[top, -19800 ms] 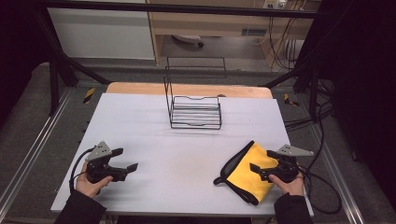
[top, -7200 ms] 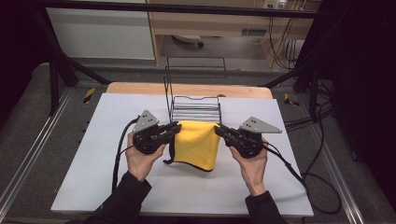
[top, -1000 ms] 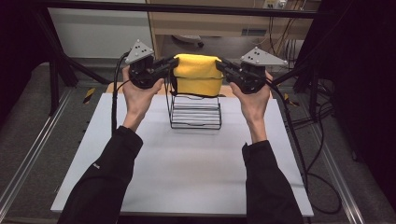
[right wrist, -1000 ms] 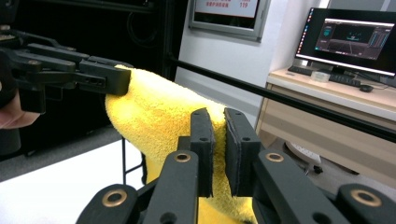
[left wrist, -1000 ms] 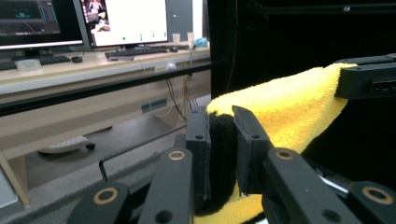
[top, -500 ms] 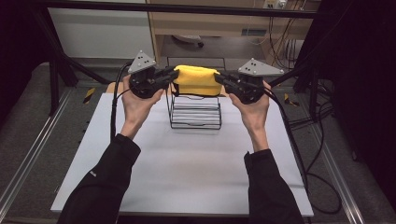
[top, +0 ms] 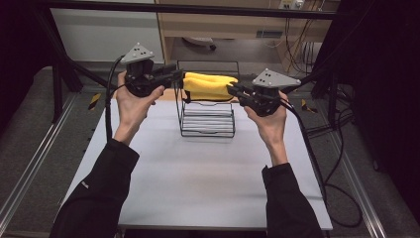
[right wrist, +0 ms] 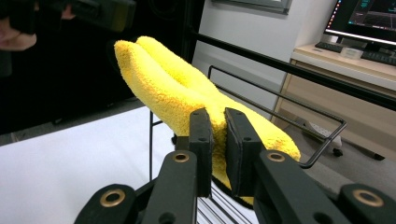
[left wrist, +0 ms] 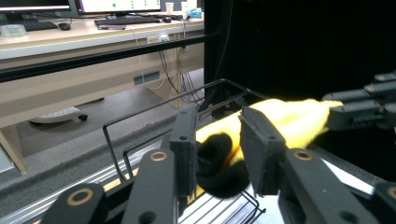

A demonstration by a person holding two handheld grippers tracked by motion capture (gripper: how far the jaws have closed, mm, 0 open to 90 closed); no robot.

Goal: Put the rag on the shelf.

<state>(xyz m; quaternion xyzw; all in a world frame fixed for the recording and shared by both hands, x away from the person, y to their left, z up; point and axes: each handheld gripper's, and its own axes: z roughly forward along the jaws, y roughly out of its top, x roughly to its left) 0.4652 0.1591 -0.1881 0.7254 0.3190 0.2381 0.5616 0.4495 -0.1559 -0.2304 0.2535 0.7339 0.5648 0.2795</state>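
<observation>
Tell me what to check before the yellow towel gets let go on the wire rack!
1. Towel draped over the rack's top bar: ok, it hangs on both sides.
2. Right tool pinching the towel: ok, its pads press the cloth.
3. Left tool released: ok, its jaws have just been opening, and the towel's black edge sits loose between them.
4. Wire rack standing upright on the table: ok.
5. Towel hanging evenly: cannot tell, the far side is hidden.
</observation>
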